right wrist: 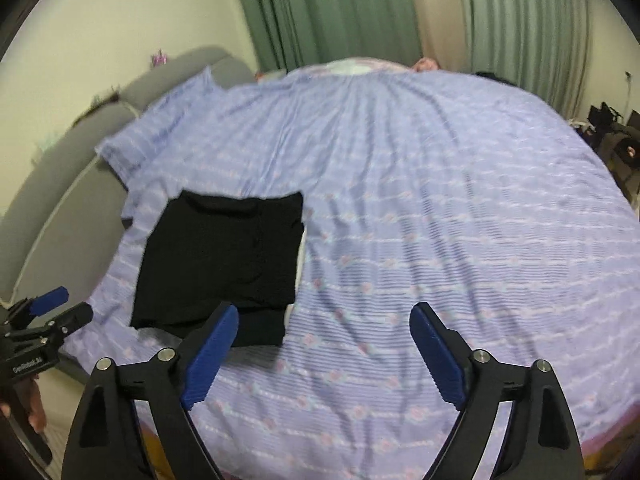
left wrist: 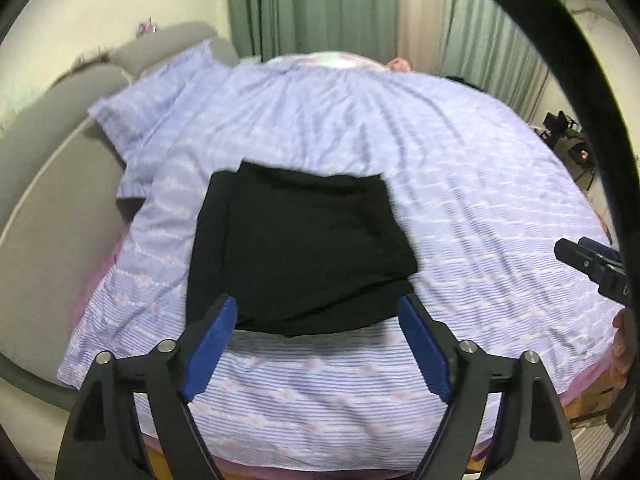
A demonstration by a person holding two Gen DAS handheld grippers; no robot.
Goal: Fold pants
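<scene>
The black pants [left wrist: 300, 248] lie folded into a compact rectangle on the purple striped bedspread [left wrist: 460, 184]. They also show in the right wrist view [right wrist: 220, 260], left of centre. My left gripper [left wrist: 318, 312] is open and empty, held above the near edge of the pants. My right gripper [right wrist: 324, 320] is open and empty, above the bedspread to the right of the pants. The right gripper shows at the right edge of the left wrist view [left wrist: 592, 264]. The left gripper shows at the left edge of the right wrist view [right wrist: 48, 316].
A pillow [left wrist: 148, 108] in the same fabric lies at the far left against a grey padded headboard [left wrist: 48, 176]. Green curtains [left wrist: 312, 4] hang behind the bed. Dark bags [right wrist: 616, 136] stand on the floor at the far right.
</scene>
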